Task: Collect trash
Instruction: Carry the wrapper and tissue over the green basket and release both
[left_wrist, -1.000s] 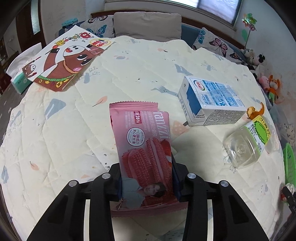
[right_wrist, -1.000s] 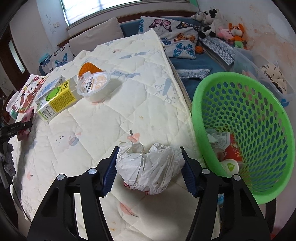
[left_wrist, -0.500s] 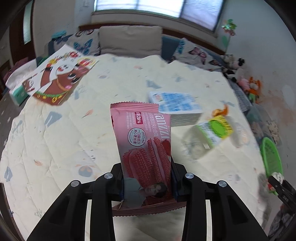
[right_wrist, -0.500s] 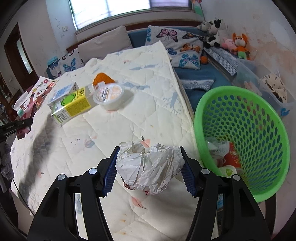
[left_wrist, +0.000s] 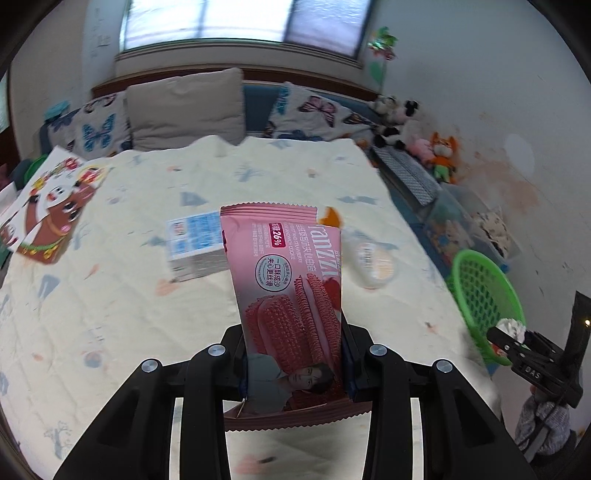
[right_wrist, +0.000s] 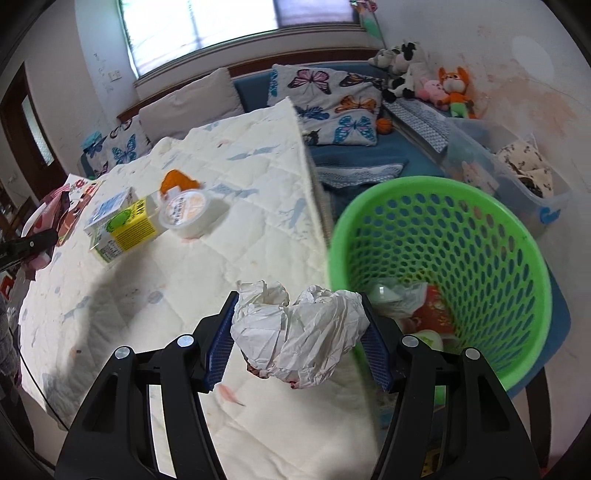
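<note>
The left gripper (left_wrist: 293, 363) pinches a pink foil cookie wrapper (left_wrist: 288, 295), hiding its fingertips. The right gripper (right_wrist: 297, 341) clamps crumpled white paper (right_wrist: 299, 332) beside a green perforated plastic basket (right_wrist: 480, 236).

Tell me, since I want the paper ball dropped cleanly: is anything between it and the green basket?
Nothing visible blocks it. The right claw holds the crumpled paper ball just beside the green basket, whose near rim sits right next to the ball, and the opening above the trash inside looks clear.
</note>
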